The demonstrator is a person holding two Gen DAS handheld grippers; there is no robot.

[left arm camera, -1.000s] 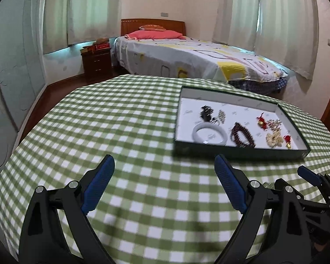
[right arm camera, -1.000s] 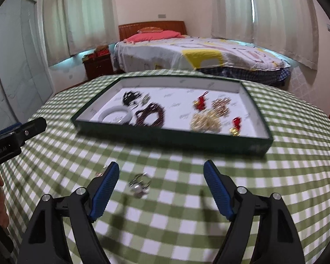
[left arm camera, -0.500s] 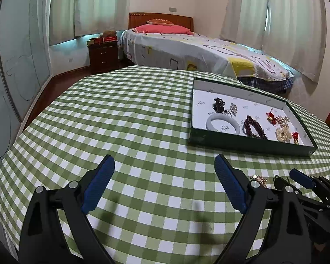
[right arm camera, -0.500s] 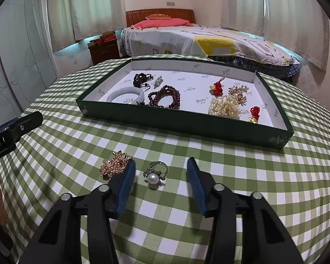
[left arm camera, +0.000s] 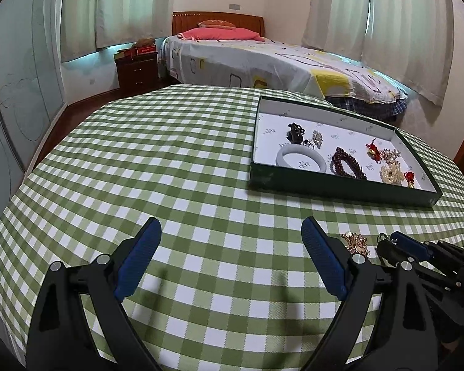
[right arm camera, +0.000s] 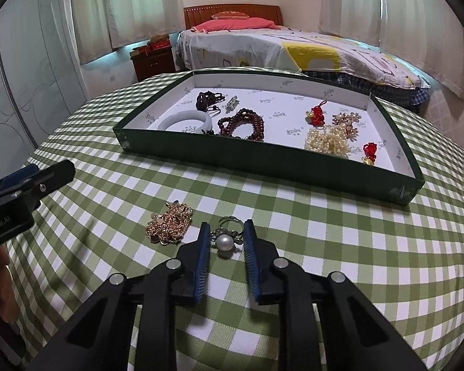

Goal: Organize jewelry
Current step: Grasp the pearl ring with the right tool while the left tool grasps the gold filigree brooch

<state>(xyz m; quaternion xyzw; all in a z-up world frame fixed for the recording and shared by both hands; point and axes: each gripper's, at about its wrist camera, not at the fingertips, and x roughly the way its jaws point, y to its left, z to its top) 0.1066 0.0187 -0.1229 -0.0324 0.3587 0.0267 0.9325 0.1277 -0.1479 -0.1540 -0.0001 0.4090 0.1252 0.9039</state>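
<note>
two grippers are over the table with the green checked cloth [right arm camera: 340, 247]. the right gripper [right arm camera: 224, 238] is low on the cloth, and its blue pads [right arm camera: 202, 253] are narrowed around the pearl ring [right arm camera: 225, 240], one on each side; i cannot tell if they already touch it. a gold chain [right arm camera: 168, 224] lies in a small heap just left of the ring. the left gripper [left arm camera: 232, 238] is spread wide above bare cloth and holds nothing. farther back stands the green tray [right arm camera: 263, 162], and inside it are a white bangle [right arm camera: 185, 121], dark red beads [right arm camera: 242, 122], a pearl pile [right arm camera: 326, 140] and red charms [right arm camera: 317, 114].
</note>
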